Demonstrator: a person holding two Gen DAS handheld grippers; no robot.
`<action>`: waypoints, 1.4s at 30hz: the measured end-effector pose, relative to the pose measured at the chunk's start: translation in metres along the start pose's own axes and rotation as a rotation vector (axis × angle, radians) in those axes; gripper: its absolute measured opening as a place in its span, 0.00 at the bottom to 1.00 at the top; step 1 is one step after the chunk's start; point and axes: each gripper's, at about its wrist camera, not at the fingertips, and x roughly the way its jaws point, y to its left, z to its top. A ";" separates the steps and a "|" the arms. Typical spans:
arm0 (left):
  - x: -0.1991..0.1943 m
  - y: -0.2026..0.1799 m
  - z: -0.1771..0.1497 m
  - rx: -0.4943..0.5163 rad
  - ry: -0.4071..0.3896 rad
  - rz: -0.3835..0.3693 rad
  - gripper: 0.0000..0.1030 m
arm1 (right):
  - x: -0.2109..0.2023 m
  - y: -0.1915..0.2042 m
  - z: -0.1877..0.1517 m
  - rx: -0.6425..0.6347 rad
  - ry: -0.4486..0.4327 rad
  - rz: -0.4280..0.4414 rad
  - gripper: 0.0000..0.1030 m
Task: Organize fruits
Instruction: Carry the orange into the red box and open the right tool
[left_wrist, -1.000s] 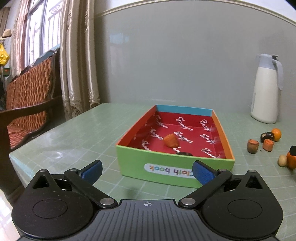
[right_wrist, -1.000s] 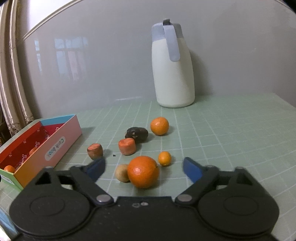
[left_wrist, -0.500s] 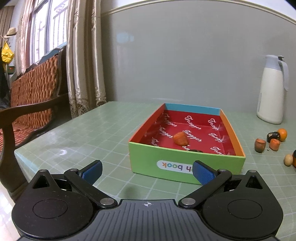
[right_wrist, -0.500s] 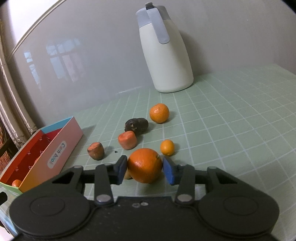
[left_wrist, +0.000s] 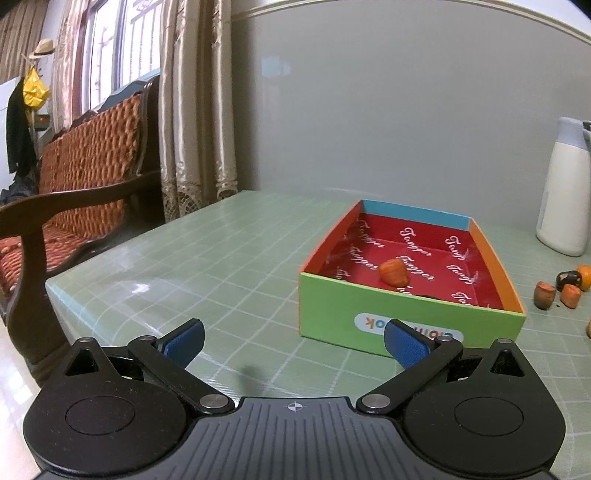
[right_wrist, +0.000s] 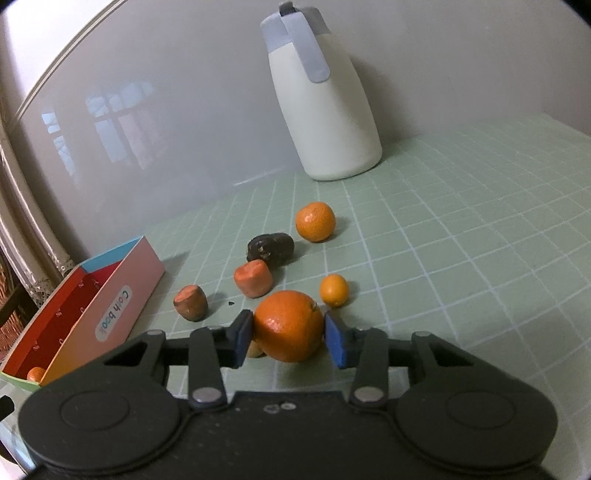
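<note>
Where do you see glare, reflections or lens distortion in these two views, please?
Left wrist view: window glare on the table; wall moulding bows near the frame edge. Right wrist view: a window reflection on the glossy wall; the thermos jug leans from fisheye distortion.

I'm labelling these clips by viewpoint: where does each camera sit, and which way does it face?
Left wrist: sits on the left tool, facing along its open blue pads across the green table at the box; only the tool shows.
Right wrist: sits on the right tool, looking over the large orange it grips toward the white jug.
Shared: box, jug, loose fruit pieces.
</note>
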 end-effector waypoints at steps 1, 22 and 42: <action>0.000 0.001 0.000 -0.003 0.002 0.003 1.00 | -0.002 0.001 0.000 -0.011 -0.009 -0.005 0.39; -0.001 0.071 -0.014 -0.118 0.036 0.133 1.00 | -0.007 0.081 -0.005 -0.202 -0.047 0.228 0.39; -0.003 0.105 -0.029 -0.141 0.056 0.226 1.00 | 0.009 0.159 -0.019 -0.297 -0.012 0.436 0.39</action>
